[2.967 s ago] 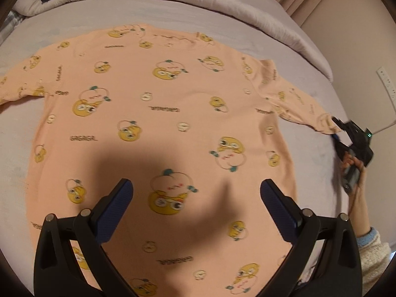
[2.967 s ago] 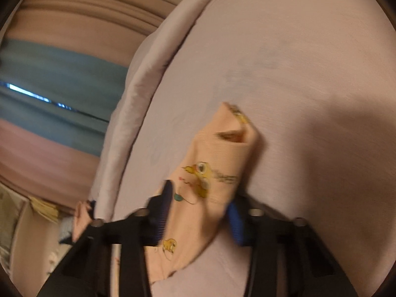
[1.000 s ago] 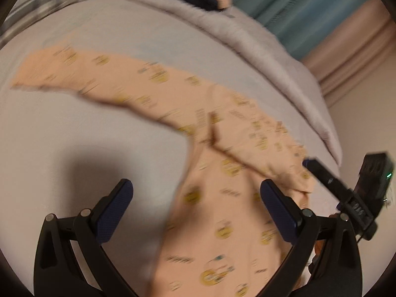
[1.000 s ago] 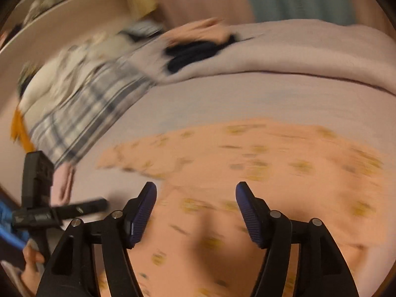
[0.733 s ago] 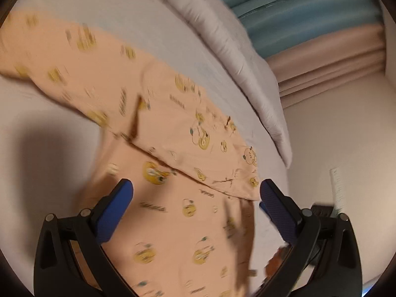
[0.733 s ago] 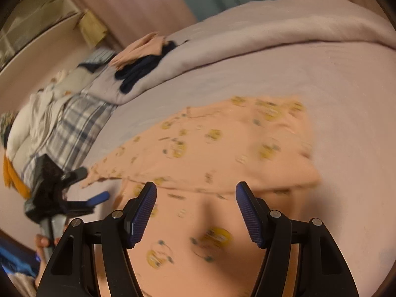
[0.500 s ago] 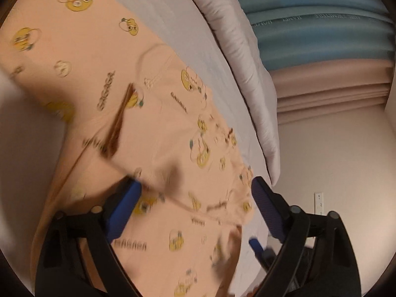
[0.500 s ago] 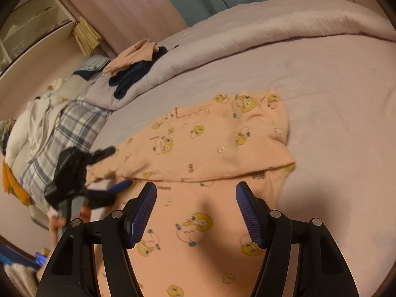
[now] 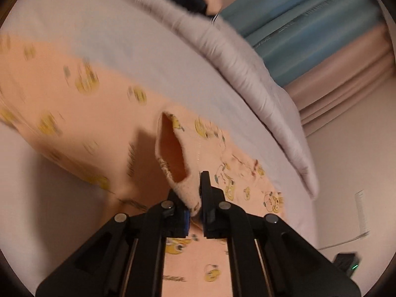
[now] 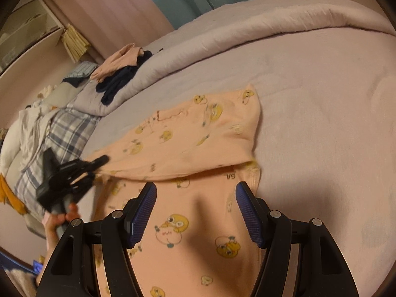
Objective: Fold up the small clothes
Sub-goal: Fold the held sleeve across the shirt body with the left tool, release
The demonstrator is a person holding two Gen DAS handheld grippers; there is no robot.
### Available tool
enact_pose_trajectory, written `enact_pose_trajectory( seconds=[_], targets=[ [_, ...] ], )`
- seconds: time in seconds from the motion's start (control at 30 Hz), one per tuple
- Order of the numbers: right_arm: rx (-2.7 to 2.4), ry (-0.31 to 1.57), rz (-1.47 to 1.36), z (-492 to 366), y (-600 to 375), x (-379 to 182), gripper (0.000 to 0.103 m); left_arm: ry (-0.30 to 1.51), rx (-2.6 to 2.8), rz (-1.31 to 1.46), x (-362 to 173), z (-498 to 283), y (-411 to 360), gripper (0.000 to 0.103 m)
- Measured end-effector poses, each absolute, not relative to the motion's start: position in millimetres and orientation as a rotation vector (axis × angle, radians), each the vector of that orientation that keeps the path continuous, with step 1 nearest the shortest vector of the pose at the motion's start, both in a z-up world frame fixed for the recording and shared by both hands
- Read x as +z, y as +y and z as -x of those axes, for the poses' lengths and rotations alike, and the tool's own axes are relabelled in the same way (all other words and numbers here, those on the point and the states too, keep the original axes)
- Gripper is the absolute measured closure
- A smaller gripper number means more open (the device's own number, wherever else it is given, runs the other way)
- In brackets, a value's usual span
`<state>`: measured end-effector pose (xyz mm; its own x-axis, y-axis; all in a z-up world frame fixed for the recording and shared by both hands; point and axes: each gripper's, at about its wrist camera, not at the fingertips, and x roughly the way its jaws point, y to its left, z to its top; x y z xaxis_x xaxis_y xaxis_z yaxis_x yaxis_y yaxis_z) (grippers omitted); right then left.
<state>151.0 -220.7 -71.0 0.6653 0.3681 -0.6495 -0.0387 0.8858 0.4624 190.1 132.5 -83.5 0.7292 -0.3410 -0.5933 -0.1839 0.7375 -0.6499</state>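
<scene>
The peach shirt [image 10: 188, 148] is lying on the bed [image 10: 321, 86] with one sleeve folded across, the left gripper [image 9: 194, 208] is pinching the other cuff, the right gripper [image 10: 195, 212] is hovering apart; most folds are remaining.

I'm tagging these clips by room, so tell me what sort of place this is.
Most likely a bedroom. The peach shirt lies on a bed with a rolled-back duvet, curtains hang behind it, and a pile of other clothes sits at its far end.
</scene>
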Motion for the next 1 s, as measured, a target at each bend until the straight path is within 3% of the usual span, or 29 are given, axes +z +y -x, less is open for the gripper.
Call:
enact_pose_trajectory(
  seconds=[0.1,0.17,0.23,0.3,0.37,0.57,0.7,0.73,0.77,0.87,1.0],
  targets=[
    [0.234,0.821,-0.440,-156,-219,-73,0.036,0.804,-0.041,0.648,-87,-186,132,0.093],
    [0.216,0.812,-0.438,-162,-220,-69,0.036,0.850,-0.031,0.639,-96,-183,136,0.082],
    [0.189,0.775,-0.436,-169,-224,-61,0.036,0.881,-0.001,0.625,-101,-176,142,0.055],
    [0.191,0.745,-0.441,-179,-227,-54,0.036,0.885,-0.027,0.637,-103,-166,149,0.053],
    [0.219,0.741,-0.455,-194,-228,-50,0.040,0.897,-0.001,0.603,-97,-152,156,0.039],
    [0.281,0.862,-0.424,-231,-208,-71,0.063,0.779,-0.044,0.614,-61,-140,167,0.038],
    [0.105,0.965,-0.224,-228,-201,-96,0.069,0.787,-0.133,0.620,-59,-164,150,0.038],
    [0.058,0.976,-0.179,-224,-202,-101,0.092,0.806,-0.162,0.622,-64,-173,144,0.038],
    [0.031,0.966,-0.163,-218,-206,-104,0.102,0.840,-0.189,0.632,-72,-182,137,0.038],
    [-0.044,0.969,-0.207,-206,-225,-103,0.102,0.948,-0.192,0.626,-97,-195,124,0.038],
    [-0.080,0.976,-0.196,-195,-231,-98,0.099,0.936,-0.228,0.682,-108,-180,139,0.038]
  ],
)
